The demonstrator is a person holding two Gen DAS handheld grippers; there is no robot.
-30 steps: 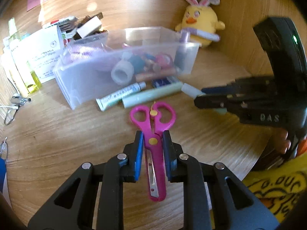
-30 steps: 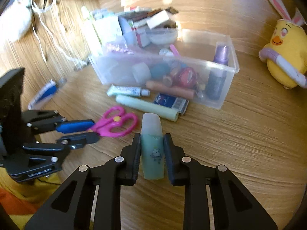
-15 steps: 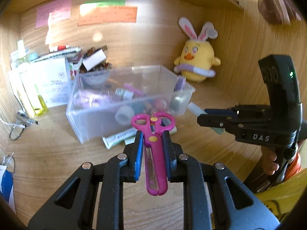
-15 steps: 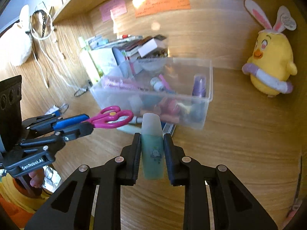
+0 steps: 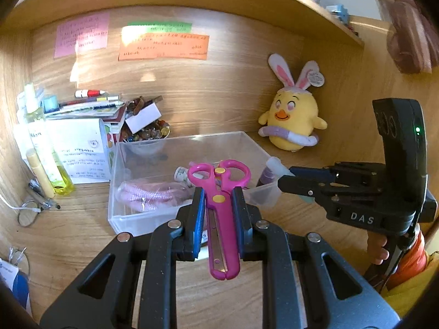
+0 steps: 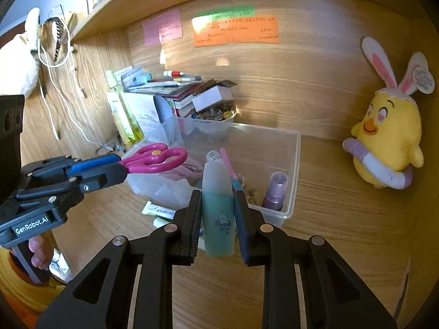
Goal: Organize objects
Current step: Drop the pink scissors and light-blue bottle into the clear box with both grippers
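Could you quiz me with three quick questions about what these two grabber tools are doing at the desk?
1. What does the left gripper hold?
2. True or false: the right gripper is empty.
3. Which stands inside the clear bin? A) plush chick B) purple spray bottle C) yellow bottle

Key:
1. The pink scissors, handles pointing away.
2. False; it clamps a teal bottle.
3. B

Home desk nook: plush chick [image 5: 293, 120], sticky notes [image 5: 163, 47]
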